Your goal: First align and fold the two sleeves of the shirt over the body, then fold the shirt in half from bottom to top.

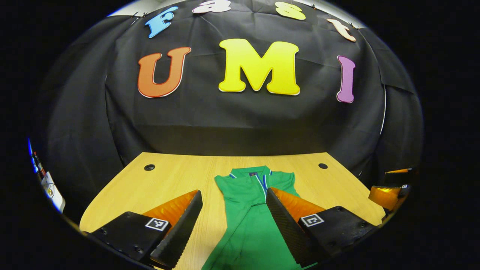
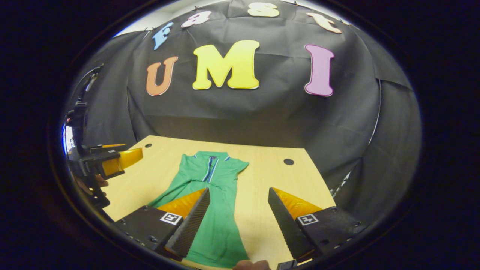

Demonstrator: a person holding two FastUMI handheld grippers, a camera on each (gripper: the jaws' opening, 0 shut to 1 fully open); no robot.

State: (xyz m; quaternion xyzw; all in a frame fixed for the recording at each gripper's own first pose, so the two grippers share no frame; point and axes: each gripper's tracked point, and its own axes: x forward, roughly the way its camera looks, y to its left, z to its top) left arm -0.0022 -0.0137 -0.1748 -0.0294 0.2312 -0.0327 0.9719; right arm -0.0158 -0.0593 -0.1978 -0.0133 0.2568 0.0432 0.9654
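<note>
Hovering left gripper [image 1: 234, 202], right gripper [image 2: 238, 198], jaws wide, empty

readable text: none | square black-and-white marker tags [image 1: 156, 224] on the gripper fingers carried patterns, no words | shirt [image 2: 210, 202] collar label too small to read

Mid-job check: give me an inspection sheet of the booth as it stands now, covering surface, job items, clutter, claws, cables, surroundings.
Surface: wooden table with round holes near its far corners.
Job's things: green shirt lies flat, collar toward the wall; sleeves look folded in, bottom fold not yet done.
Clutter: nothing seen.
Grippers: left claw open above the shirt; right claw open over the shirt's right edge; neither grips cloth.
Cables: nothing clear; dark rigging at the left edge of the right gripper view, too blurred to tell.
Surroundings: black cloth wall behind the table.
</note>
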